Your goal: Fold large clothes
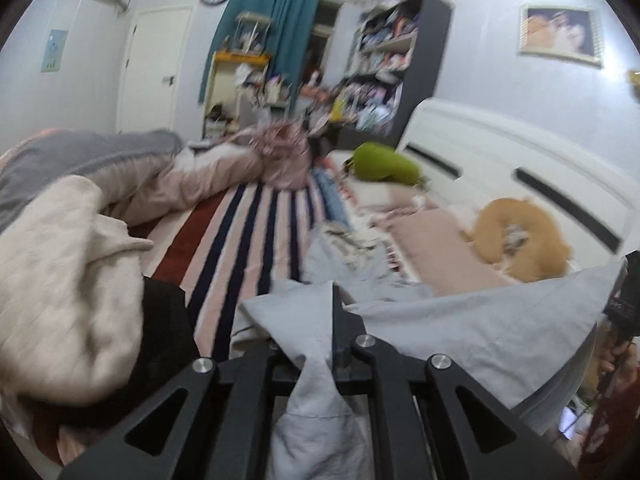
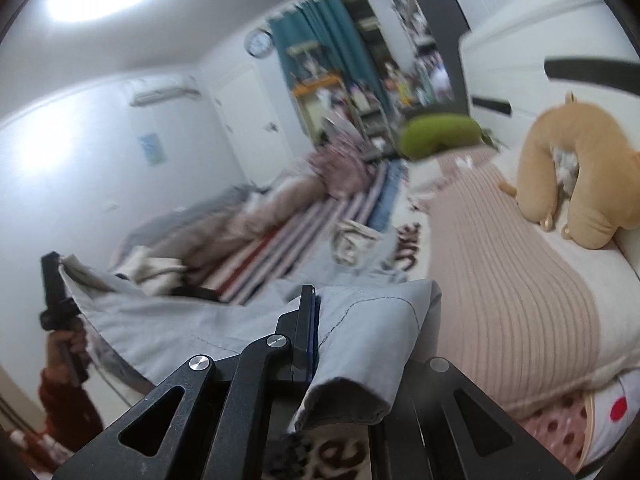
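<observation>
A large pale grey-blue garment [image 1: 480,320] hangs stretched between both grippers above the bed. In the left wrist view my left gripper [image 1: 334,300] is shut on one corner, and cloth bunches down between its arms. The right gripper [image 1: 626,300] shows at the right edge, holding the far end. In the right wrist view my right gripper [image 2: 312,304] is shut on a stitched edge of the garment [image 2: 180,332], which folds over its right finger. At the left, a hand in a red sleeve holds the left gripper [image 2: 54,284], which pinches the other corner.
Below lies a bed with a striped sheet [image 1: 248,232]. A cream blanket heap [image 1: 60,280] and a black garment [image 1: 168,320] lie at the left. A pink ribbed cover [image 2: 500,280], a tan plush pillow [image 2: 580,184] and a green plush [image 2: 436,132] lie by the white headboard [image 1: 500,152].
</observation>
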A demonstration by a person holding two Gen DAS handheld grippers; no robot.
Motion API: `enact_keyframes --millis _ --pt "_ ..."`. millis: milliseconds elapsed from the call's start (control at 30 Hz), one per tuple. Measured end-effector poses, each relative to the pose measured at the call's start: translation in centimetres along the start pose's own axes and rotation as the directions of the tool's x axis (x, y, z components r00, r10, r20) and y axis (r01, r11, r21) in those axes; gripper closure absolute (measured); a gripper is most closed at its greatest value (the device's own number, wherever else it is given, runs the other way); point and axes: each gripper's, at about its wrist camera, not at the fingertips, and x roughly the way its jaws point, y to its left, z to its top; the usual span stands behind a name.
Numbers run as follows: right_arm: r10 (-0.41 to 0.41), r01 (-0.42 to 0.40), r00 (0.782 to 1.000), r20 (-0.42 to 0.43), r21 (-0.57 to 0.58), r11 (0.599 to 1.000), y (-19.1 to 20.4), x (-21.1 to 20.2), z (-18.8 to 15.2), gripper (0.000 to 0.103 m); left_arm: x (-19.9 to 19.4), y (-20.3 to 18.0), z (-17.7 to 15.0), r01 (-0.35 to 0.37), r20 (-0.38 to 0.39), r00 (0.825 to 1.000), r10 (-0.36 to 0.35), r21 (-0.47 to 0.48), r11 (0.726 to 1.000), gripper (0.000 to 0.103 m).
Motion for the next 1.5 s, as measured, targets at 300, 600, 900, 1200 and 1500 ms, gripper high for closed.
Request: enact_keyframes --millis 300,600,900,1200,1500 --pt "-0.146 0.181 0.941 -0.306 0.091 0.979 -8.7 21.0 3.0 0.102 21.7 4.4 2.2 -0.149 -0.321 0.941 0.112 -0.096 0.984 0.096" --pt "-0.022 0.101 0.913 -0.408 0.172 0.980 -12.3 27.2 1.5 0.037 27.0 5.8 0.9 -0.105 -0.441 0.897 0.030 -0.146 0.984 0.027" --pt "-0.046 0.046 0.992 -0.116 -0.006 0.999 -6.0 17.4 3.5 0.008 14.8 0.5 1.5 0.085 -0.270 0.960 -0.067 0.056 0.995 0.013" --pt "0.246 -0.305 0.825 -0.509 -0.033 0.952 0.3 21.4 -6.5 0.075 18.3 -2.7 -9.3 0.237 -0.571 0.809 -0.139 0.102 0.966 0.038" --pt "0.061 -0.097 0.852 -0.520 -0.042 0.994 -0.7 29.0 -4.5 0.080 27.0 -1.0 -5.3 0.039 -0.492 0.871 -0.016 0.036 0.999 0.059"
